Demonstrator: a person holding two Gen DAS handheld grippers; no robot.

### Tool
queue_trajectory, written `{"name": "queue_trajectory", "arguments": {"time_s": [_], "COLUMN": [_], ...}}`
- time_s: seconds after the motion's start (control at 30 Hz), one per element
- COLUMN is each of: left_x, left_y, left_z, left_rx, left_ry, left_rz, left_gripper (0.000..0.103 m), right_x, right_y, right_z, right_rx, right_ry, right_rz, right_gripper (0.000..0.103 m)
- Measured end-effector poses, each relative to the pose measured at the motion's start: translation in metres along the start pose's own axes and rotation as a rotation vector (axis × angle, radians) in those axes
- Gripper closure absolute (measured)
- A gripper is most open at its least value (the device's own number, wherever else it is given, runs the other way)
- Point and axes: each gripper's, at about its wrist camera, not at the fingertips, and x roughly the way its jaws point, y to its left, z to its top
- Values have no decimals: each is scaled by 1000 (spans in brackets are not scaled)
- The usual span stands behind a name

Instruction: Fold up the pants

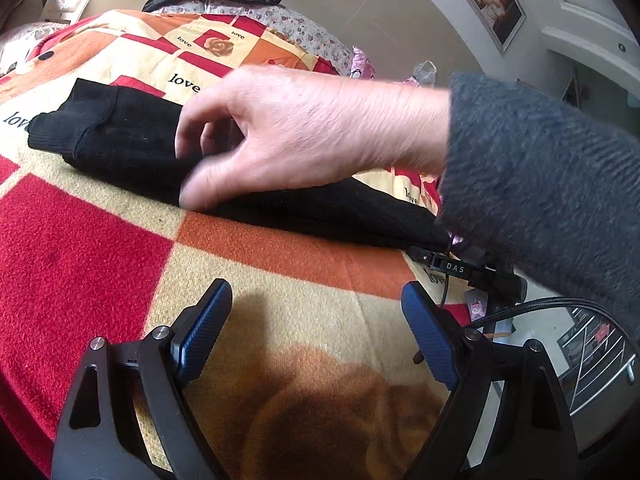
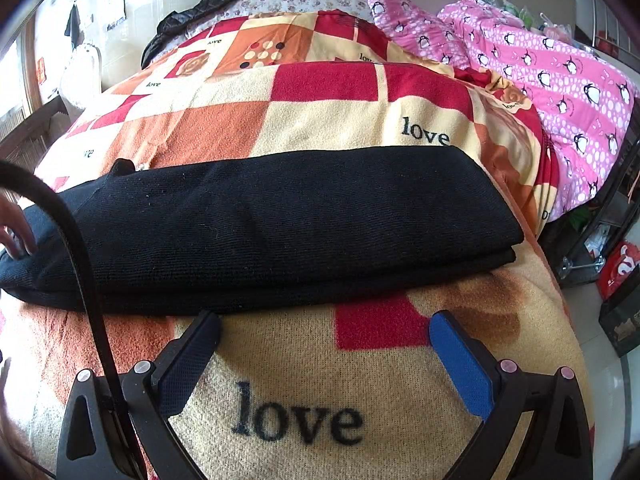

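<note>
My left gripper [image 1: 316, 312] has its jaws spread wide with nothing between them, its blue pads [image 1: 204, 328] hovering over the checked blanket [image 1: 100, 248] that covers the bed. My right gripper [image 2: 324, 332] is likewise wide apart and holds nothing; its jaws sit low over the blanket [image 2: 304, 380], with the left tip just at the near edge of the pants, though I cannot tell whether it touches the cloth. The black pants [image 2: 272, 220] lie folded into a flat, layered bundle straight ahead of my right jaws, running across the blanket from left to right, with the layer edges stacked at the right end. In the left wrist view the same pants [image 1: 120, 140] lie farther off, beyond the left jaws, with a ribbed cuff end pointing left. A bare hand [image 1: 304, 132] in a grey sleeve [image 1: 540, 184] reaches in from the right in that view and rests its fingertips on the pants; in the right wrist view fingers [image 2: 16, 232] show at the left edge, touching the pants' left end. A black cable [image 2: 80, 256] arcs across the left of the right wrist view. Beyond the blanket lie a pink penguin-print quilt [image 2: 540, 64], a dark jacket [image 2: 188, 16] at the head of the bed and a framed picture [image 1: 492, 0] on the wall.
</note>
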Motion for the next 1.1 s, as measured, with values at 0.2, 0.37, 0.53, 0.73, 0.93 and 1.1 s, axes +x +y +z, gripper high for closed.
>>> {"name": "queue_trajectory", "arguments": {"time_s": [0.2, 0.37, 0.53, 0.73, 0.93, 1.1], "left_x": [0, 7, 6, 3, 1, 5], "left_y": [4, -1, 0, 2, 2, -2], "left_z": [1, 4, 2, 0, -1, 0], "left_rx": [6, 33, 28, 21, 23, 25], "left_ry": [12, 39, 34, 26, 27, 34], "left_rz": [-7, 18, 12, 7, 11, 20], "left_gripper": [16, 16, 16, 16, 16, 16], "right_x": [0, 0, 0, 0, 0, 0], "right_y": [-1, -1, -1, -1, -1, -1], "right_z": [0, 0, 0, 1, 1, 1], "right_rx": [0, 0, 0, 0, 0, 0], "right_ry": [0, 0, 0, 0, 0, 0], "right_rz": [0, 0, 0, 1, 0, 1], "right_gripper": [0, 0, 0, 0, 0, 0]}}
